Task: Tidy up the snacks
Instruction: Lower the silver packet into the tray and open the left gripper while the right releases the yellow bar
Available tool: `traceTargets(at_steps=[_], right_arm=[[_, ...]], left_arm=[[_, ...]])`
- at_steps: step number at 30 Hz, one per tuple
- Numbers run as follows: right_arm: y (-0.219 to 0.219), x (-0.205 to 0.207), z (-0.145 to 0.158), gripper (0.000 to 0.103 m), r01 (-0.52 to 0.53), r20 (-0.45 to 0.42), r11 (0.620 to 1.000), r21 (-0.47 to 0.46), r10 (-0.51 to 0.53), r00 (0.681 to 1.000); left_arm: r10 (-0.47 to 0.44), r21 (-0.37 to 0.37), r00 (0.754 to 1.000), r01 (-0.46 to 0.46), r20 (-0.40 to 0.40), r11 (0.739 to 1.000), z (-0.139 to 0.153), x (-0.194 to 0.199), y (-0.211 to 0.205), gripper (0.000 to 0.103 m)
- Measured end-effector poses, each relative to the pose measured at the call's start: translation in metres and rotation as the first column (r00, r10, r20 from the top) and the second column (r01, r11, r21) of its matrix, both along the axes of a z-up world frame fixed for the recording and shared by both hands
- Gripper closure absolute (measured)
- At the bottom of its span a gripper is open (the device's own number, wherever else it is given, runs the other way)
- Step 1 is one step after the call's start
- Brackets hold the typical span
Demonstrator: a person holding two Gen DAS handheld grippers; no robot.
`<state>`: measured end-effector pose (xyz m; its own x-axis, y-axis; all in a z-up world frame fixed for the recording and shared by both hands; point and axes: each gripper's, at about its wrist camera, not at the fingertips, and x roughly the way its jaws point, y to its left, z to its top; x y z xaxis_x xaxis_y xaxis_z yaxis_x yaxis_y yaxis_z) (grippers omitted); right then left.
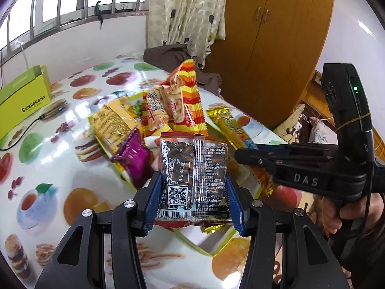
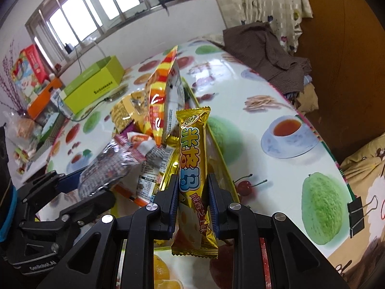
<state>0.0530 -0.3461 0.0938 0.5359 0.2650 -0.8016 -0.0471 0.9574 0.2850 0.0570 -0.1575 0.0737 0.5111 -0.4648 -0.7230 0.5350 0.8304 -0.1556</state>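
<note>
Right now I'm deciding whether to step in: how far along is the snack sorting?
About midway. Done: several packets already stand in the green tray, including the striped bag and purple packet. In hand: the left gripper holds a dark seed packet, and the right gripper holds a gold bar, both over the tray. Left: setting these two down.

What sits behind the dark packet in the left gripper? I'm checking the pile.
Behind the dark packet stand a red-and-yellow striped bag, a yellow bag and a purple packet. Their lower parts are covered by it.
</note>
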Motion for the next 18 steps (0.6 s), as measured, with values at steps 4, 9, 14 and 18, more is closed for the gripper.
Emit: traceTargets(at_steps=[4,9,14,18], right_arm=[[0.000,0.003,-0.007,0.082,-0.011,-0.006,1.000,0.000,0.011,1.000],[-0.004,0.005,-0.015,0.082,-0.014,-0.010,1.000,0.005,0.014,1.000],[-0.008,0.009,-0.021,0.082,-0.016,-0.008,1.000,0.024,0.016,1.000],[-0.008,0.013,-0.023,0.082,-0.035,-0.001,0.999,0.024,0.035,0.999]], left_arm=[[-0.010,0.010,1.000,0.010,-0.015,1.000,-0.009,0.000,-0.011,0.051],[-0.013,0.032,0.999,0.014,-0.033,0.999,-0.018,0.002,-0.018,0.051],[-0.021,0.036,0.999,0.022,-0.038,0.999,-0.021,0.003,-0.020,0.051],[-0.021,0.028,0.999,0.022,-0.046,0.999,-0.021,0.003,-0.020,0.051]])
